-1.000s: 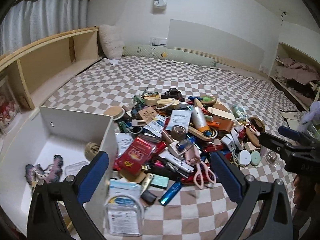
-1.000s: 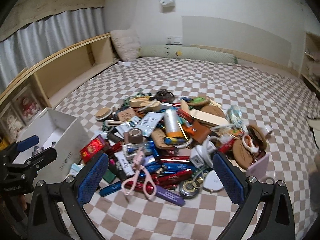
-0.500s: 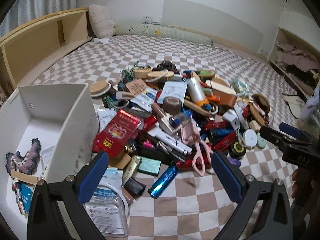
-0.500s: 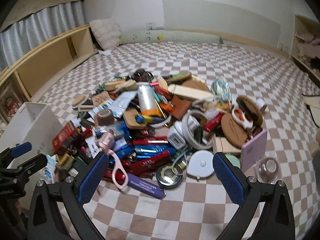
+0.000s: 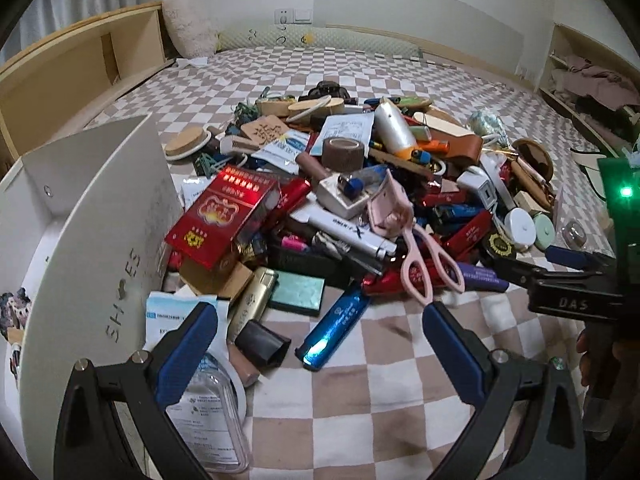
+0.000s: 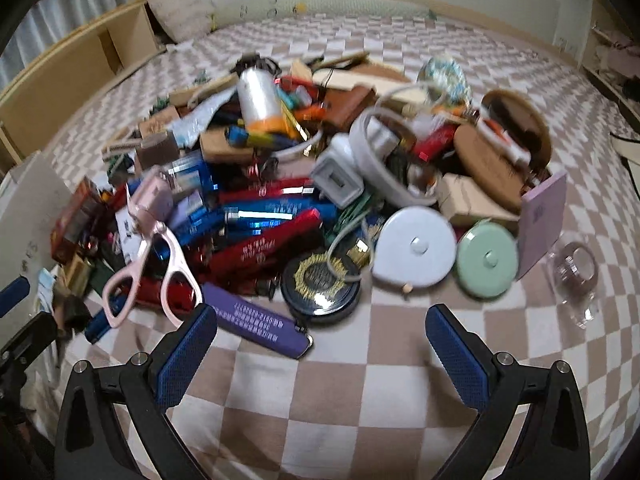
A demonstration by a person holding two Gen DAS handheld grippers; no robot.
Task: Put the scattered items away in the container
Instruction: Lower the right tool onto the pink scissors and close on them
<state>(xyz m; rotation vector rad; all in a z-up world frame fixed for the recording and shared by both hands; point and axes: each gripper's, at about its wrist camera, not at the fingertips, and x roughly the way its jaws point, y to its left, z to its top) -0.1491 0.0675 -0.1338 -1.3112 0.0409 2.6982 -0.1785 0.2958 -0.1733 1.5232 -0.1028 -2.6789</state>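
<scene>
Scattered items (image 5: 360,200): one heap beside one white container (image 5: 92,216); both grippers' jaws spread, empty.

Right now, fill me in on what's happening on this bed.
A person holds a two-finger gripper in each hand over a big pile of small items on the checkered bedspread. Both the left gripper and the right gripper are open and hold nothing. A white box stands at the left of the pile, with a few things already inside. A blue lighter lies nearest the left gripper; a purple lighter and a round black case lie nearest the right.
</scene>
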